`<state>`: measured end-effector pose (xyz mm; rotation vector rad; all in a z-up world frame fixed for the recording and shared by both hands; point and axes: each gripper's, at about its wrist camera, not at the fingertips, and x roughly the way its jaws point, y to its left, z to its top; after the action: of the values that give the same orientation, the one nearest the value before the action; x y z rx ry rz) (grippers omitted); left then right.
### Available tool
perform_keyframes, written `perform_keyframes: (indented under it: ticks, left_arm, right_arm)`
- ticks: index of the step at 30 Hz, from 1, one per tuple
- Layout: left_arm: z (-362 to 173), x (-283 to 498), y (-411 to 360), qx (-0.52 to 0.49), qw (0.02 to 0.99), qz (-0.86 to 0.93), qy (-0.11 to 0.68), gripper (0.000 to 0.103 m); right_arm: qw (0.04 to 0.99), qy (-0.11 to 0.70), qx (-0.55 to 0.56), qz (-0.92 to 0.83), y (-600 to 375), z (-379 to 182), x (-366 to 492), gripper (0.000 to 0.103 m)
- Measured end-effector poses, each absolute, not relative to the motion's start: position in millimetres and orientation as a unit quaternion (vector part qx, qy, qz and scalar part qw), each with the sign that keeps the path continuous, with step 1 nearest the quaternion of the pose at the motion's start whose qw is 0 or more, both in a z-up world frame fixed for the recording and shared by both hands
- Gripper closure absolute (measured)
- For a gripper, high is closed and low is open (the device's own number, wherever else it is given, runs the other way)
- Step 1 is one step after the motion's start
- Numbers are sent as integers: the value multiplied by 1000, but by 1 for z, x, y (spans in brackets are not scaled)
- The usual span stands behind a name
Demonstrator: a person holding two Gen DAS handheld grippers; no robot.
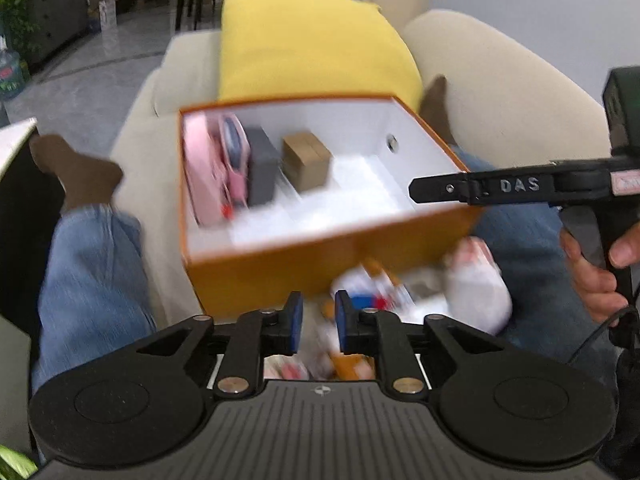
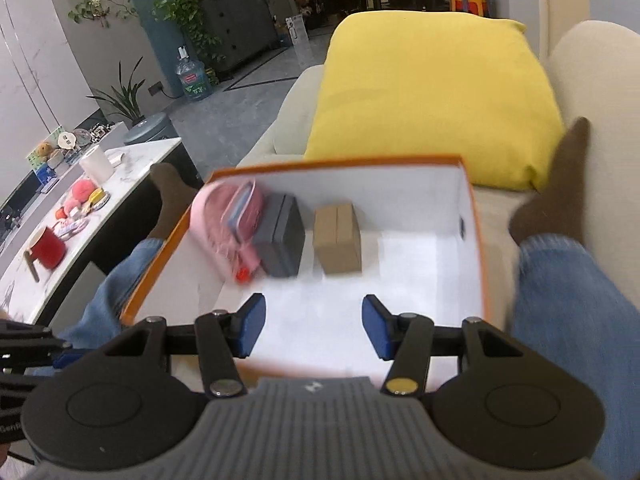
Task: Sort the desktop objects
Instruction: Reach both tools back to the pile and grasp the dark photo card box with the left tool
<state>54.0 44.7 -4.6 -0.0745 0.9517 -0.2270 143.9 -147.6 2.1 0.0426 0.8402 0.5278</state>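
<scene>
Box [image 2: 474,240], orange outside and white inside, lies between the person's legs; it holds a pink pouch [image 2: 224,220], a grey case [image 2: 282,240] and a brown carton [image 2: 338,240]. Right gripper [image 2: 314,328] hovers above it, jaws apart, empty. Left gripper [image 1: 318,322] is slightly open over blurred items [image 1: 472,280], holding nothing

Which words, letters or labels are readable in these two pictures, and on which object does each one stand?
"DAS": pale raised letters on the black finger of the right gripper, seen in the left wrist view.
Pink label further back on that same gripper: blurred, unreadable.
Label on the water bottle on the floor: too small to read.
Packets in front of the orange box: print blurred, unreadable.
</scene>
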Motion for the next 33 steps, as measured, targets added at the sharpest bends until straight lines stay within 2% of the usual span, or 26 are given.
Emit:
perform_keyframes:
  ticks: [8, 12, 21, 28, 33]
  left_arm:
    - [-51, 19, 28, -85, 847, -114, 513, 69]
    - [-79, 14, 21, -109, 831, -104, 536, 52]
    - [-121, 23, 18, -155, 796, -64, 581, 51]
    - [-140, 31, 28, -212, 772, -80, 594, 36]
    - [-146, 32, 29, -217, 769, -86, 596, 35]
  right_arm:
    - [862, 444, 21, 242, -168, -38, 68, 47]
    - [853, 467, 37, 231, -178, -58, 53, 47]
    - [841, 496, 35, 213, -180, -88, 51, 49]
    - [831, 512, 37, 214, -179, -100, 58, 50]
    - [828, 516, 40, 217, -178, -102, 62, 50]
